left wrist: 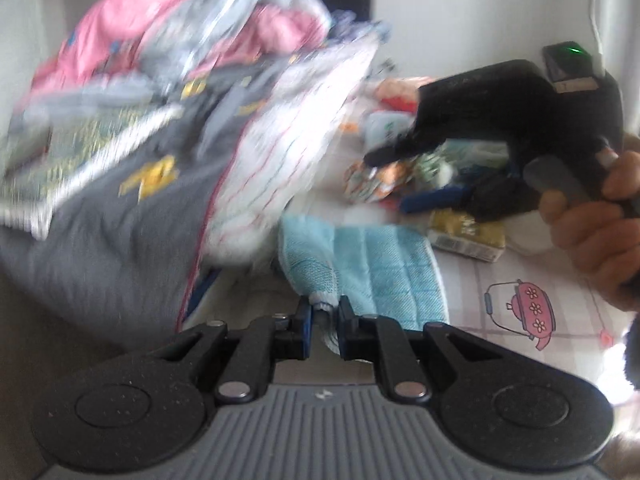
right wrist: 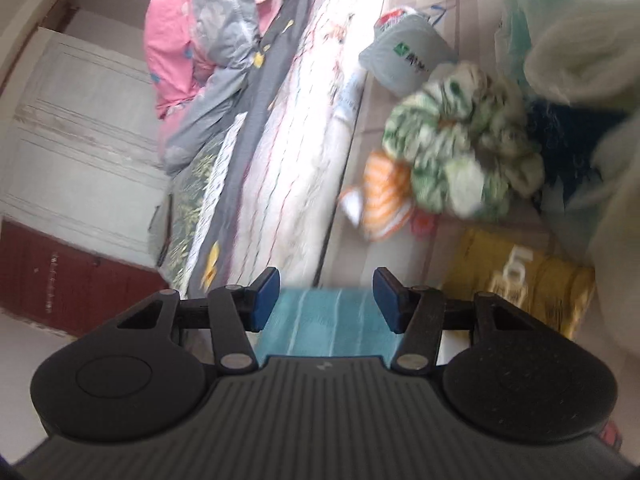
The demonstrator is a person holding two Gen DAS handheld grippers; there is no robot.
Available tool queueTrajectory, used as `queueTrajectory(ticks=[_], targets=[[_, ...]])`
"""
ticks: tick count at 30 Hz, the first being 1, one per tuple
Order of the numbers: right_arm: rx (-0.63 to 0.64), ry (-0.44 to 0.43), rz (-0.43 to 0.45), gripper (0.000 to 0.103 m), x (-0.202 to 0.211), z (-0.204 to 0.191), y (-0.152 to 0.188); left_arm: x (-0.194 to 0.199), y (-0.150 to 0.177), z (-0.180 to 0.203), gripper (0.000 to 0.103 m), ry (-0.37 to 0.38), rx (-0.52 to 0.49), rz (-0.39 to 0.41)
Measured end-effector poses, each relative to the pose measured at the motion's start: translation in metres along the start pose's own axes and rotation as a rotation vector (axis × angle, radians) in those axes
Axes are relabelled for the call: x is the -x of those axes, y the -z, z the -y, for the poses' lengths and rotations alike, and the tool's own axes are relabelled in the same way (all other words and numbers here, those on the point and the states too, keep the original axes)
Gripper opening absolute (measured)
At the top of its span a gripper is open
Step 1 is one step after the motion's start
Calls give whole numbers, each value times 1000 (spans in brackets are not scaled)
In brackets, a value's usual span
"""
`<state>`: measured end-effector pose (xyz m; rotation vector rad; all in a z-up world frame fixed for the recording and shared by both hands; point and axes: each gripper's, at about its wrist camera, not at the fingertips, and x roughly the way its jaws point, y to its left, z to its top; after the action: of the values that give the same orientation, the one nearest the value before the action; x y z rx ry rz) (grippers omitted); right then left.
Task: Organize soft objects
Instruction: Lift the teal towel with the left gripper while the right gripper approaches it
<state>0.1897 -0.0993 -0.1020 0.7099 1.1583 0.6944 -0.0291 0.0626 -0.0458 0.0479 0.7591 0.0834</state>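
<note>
Our left claw pinches the blue towel's near edge; our right claw hangs apart above it, bedding pile crowding left.

Light blue quilted cloth lying flat (near corner pinched), on tablecloth

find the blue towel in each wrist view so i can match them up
Left wrist view: the blue towel lies low in the centre, its near corner pinched in the left gripper.
Right wrist view: the towel's striped blue surface shows at bottom centre, beyond the open right gripper.
Shared landmark: the yellow package, right of the towel in both views.
</note>
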Motion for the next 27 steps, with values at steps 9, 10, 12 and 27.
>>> queueTrajectory(ticks=[9,10,12,27], targets=[[-56,-135,-26,52,37,5,39,10,6,62,14,87,-427,100],[-46,-166,-20,52,41,0,39,10,8,69,14,94,-468,109],[-15,-233,-22,52,47,-12,39,9,12,79,14,117,-532,122],[-20,-257,-202,55,43,-10,41,-7,19,92,18,245,-592,108]])
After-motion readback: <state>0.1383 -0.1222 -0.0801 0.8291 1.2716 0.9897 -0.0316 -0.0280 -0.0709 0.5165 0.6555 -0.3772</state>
